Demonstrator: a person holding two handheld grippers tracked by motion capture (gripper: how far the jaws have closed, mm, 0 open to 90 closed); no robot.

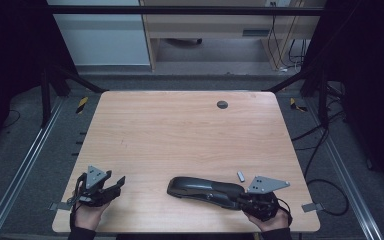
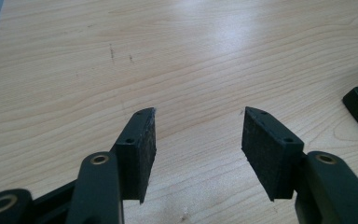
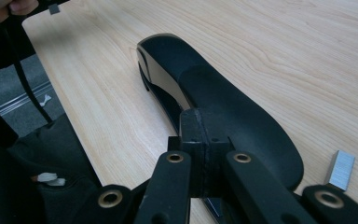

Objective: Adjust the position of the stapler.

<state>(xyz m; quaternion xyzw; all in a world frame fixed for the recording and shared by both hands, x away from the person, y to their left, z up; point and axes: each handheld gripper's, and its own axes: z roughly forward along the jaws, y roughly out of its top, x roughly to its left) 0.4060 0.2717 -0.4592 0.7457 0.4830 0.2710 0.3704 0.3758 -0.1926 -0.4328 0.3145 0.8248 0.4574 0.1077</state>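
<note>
Right gripper (image 3: 199, 140): jaws pressed fully together, resting just above the rear of the black stapler (image 1: 205, 188), which lies flat by the table's (image 1: 180, 130) near edge. Staple strip (image 3: 340, 170) just beside it. Left gripper (image 2: 198, 149): jaws apart, empty, over bare wood.

One stapler (image 1: 205, 189), one staple strip (image 1: 240, 175)

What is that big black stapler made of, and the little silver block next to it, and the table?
The stapler looks like black plastic: its front shell is glossy and catches light, while the top pad looks matte, perhaps rubbery. The small block looks like metal, probably a strip of staples, being silvery with fine lines. The table shows pale wood grain with a smooth sheen, either wood or laminate.
</note>
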